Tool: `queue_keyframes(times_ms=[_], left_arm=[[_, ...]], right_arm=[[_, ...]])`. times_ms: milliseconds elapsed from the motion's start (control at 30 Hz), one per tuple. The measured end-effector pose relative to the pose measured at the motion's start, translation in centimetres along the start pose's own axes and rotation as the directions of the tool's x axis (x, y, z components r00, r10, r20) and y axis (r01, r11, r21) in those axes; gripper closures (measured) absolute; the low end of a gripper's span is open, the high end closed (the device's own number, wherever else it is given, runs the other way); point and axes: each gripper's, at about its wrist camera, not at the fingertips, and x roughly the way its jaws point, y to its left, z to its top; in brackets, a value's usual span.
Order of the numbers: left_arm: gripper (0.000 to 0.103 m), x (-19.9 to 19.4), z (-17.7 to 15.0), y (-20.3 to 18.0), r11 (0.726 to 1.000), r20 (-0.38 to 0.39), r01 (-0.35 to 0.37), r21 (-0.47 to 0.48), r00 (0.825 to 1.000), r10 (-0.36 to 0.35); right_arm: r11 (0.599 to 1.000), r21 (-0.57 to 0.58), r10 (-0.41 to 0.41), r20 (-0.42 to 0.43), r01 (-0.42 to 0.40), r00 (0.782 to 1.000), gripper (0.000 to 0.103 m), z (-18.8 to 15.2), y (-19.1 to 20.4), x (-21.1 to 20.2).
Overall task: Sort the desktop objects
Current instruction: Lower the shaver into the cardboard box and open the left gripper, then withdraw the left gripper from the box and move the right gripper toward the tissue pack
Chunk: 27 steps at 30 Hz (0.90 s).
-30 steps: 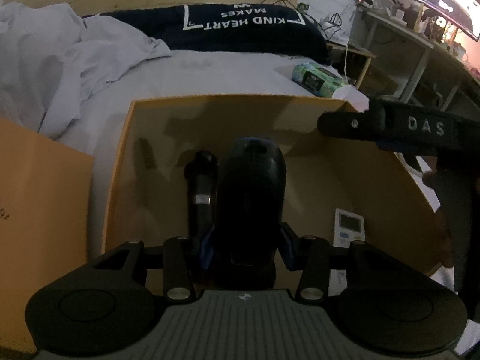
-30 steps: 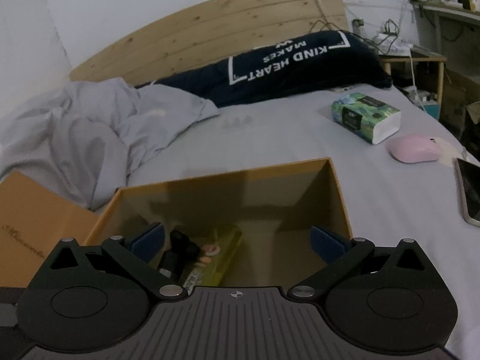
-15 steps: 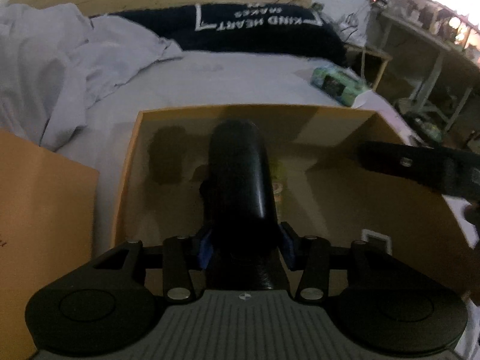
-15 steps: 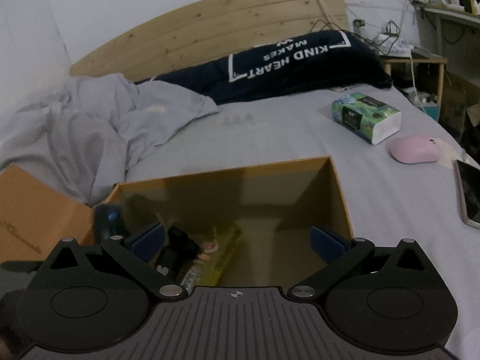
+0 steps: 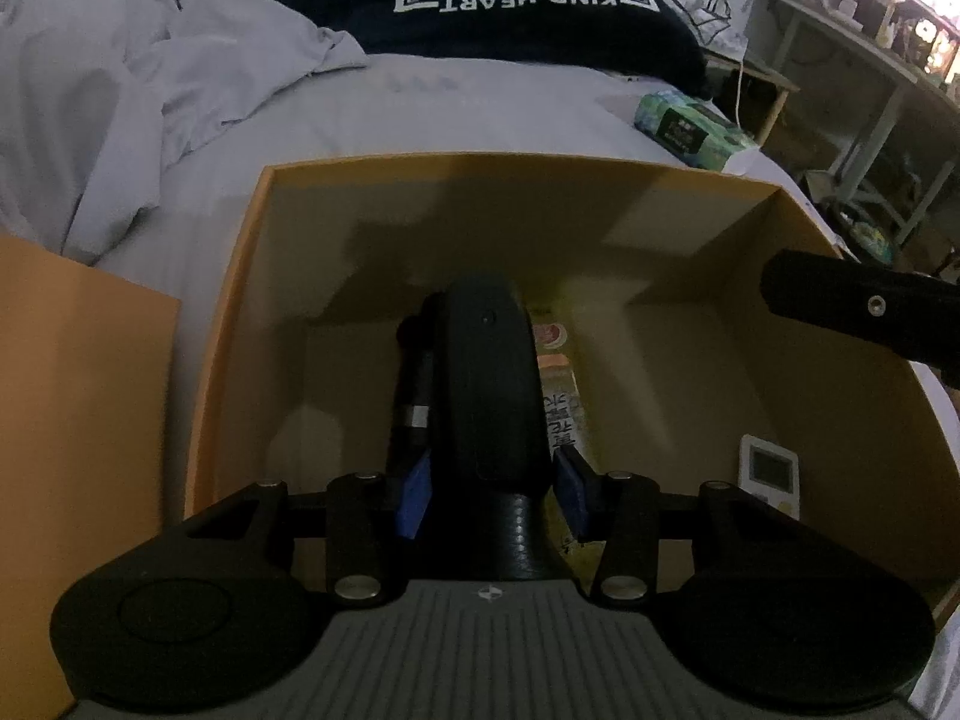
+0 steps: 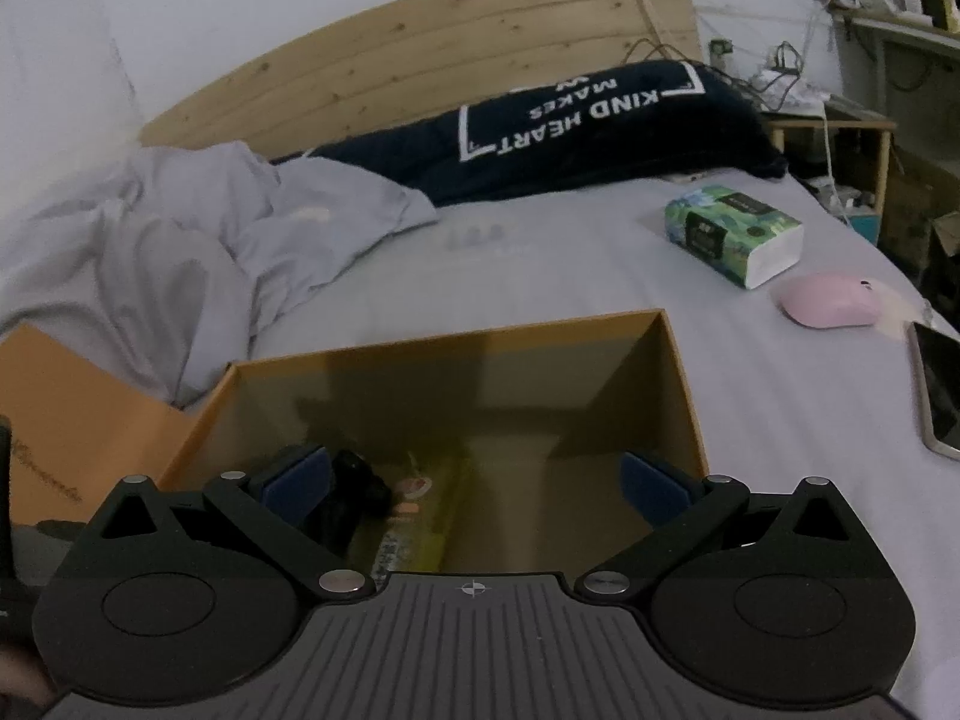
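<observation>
Bed (image 6: 540,252) serves as the work surface: grey sheet, crumpled blanket (image 6: 180,252) on the left, dark pillow (image 6: 570,126) printed "KIND HEART MAKES" against a wooden headboard (image 6: 420,60). An open orange box (image 5: 252,276) is set on the sheet, its lid (image 5: 72,420) lying just beside it on the left.

Left gripper (image 5: 491,489) is held over the box, blue pads (image 5: 414,495) closed tight on a black device (image 5: 489,372) (rounded, elongated; exact type cannot be told in the dim light). The device is seen above the box floor, pointing toward the far wall.

Inside the box, a black cylindrical item (image 5: 414,384) with a silver band is seen just left of the held device, and a yellow packet (image 5: 561,396) with printed text just right of it. A small white remote (image 5: 771,474) with a screen lies near the right wall.

Right gripper (image 6: 474,480) is held at the near edge of the box, jaws spread wide, nothing between them. Its body is also seen from the left wrist view as a black bar at the right edge.

On the sheet right of the box: tissue pack (image 6: 735,234), pink mouse (image 6: 828,300) and a phone (image 6: 939,396), all well apart from the box. A desk (image 5: 870,60) with clutter is seen beyond the bed on the right.
</observation>
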Motion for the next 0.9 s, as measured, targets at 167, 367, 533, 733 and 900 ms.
queue_keyframes(times_ms=[167, 367, 533, 733, 900], left_arm=[[0.06, -0.1, 0.1, 0.0, 1.0, -0.008, 0.0, 0.006, 1.0, 0.0], [0.048, -0.3, 0.1, 0.0, 1.0, 0.006, 0.006, 0.002, 1.0, -0.006], [0.032, -0.7, 0.1, -0.3, 0.999, 0.031, 0.04, 0.007, 0.999, -0.04], [0.028, -1.4, -0.1, -0.2, 0.997, 0.075, 0.081, -0.007, 0.994, -0.081], [0.022, -3.1, -0.2, 0.2, 0.994, 0.14, 0.1, -0.034, 0.986, -0.094]], right_arm=[[1.0, 0.001, 0.0, -0.002, 0.0, 1.0, 0.0, 0.0, 0.0, 0.1], [1.0, -0.005, 0.0, -0.009, 0.0, 1.0, 0.0, -0.1, 0.1, 0.2], [1.0, -0.003, -0.003, -0.012, 0.003, 1.0, 0.0, -0.2, 0.0, 0.3], [1.0, -0.002, -0.005, -0.012, 0.005, 1.0, 0.0, -0.2, -0.1, 0.4], [1.0, 0.024, -0.016, -0.001, 0.016, 1.0, 0.0, 0.0, -0.8, 0.1]])
